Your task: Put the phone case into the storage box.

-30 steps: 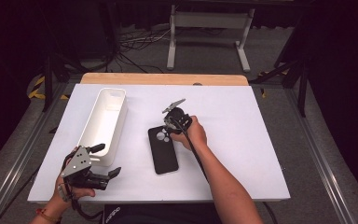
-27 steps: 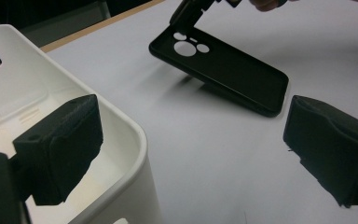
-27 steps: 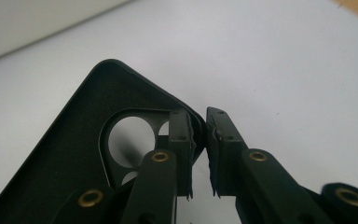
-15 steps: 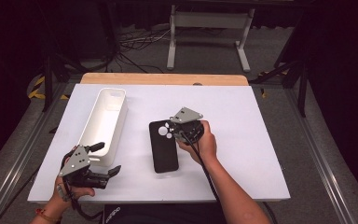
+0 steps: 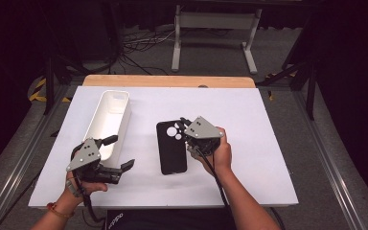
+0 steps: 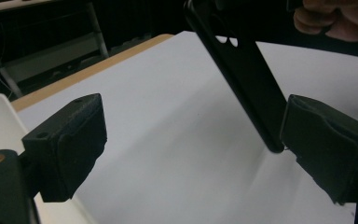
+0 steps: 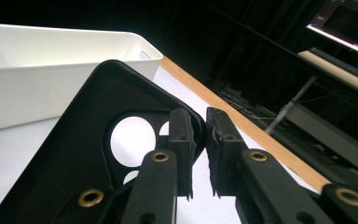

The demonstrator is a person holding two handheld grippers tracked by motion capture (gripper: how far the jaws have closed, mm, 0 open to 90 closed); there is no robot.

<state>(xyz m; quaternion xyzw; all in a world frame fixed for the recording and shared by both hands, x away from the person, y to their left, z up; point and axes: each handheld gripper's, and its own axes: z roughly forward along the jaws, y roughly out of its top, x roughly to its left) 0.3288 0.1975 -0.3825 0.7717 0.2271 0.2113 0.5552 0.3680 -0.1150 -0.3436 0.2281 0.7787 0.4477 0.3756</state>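
A black phone case with round camera holes lies tilted over the middle of the white table. My right gripper is shut on its far right corner. In the right gripper view the two pads pinch the phone case rim at my right gripper. My left gripper hovers open at the front left, beside the white bin. In the left gripper view, between its fingers, the phone case slants down towards the table, with my left gripper holding nothing.
The long white bin stands empty on the left of the white table. A wooden strip runs along the table's far edge. Dark floor, cables and a metal stand lie beyond it.
The right gripper has moved right and towards the person and risen, tilting the phone case's camera end up. The left gripper has lifted a little.
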